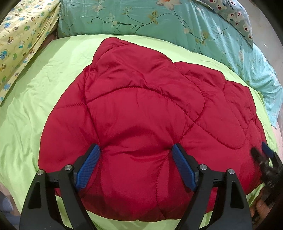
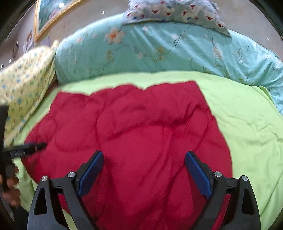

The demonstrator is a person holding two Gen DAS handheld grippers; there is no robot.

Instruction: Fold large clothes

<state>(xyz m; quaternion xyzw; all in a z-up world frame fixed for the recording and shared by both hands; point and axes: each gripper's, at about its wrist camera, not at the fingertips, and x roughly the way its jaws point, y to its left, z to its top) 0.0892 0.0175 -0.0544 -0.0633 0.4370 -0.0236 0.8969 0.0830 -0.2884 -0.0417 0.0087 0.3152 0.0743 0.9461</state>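
A red quilted padded garment (image 1: pixel 141 106) lies folded in a thick bundle on a lime green sheet (image 1: pixel 35 106); it also shows in the right wrist view (image 2: pixel 141 132). My left gripper (image 1: pixel 136 150) is open, its blue pads (image 1: pixel 88 168) pressing into the near edge of the red bundle. My right gripper (image 2: pixel 144 157) is open over the near part of the bundle, holding nothing. The right gripper also shows at the right edge of the left wrist view (image 1: pixel 265 155), and the left gripper at the left edge of the right wrist view (image 2: pixel 26 148).
A teal floral duvet (image 1: pixel 159 21) lies piled along the far side of the bed. A yellow patterned blanket (image 1: pixel 21 39) lies at the far left. A pillow with a bear print (image 1: pixel 237 16) sits on the duvet. A framed picture (image 2: pixel 51 14) hangs on the wall.
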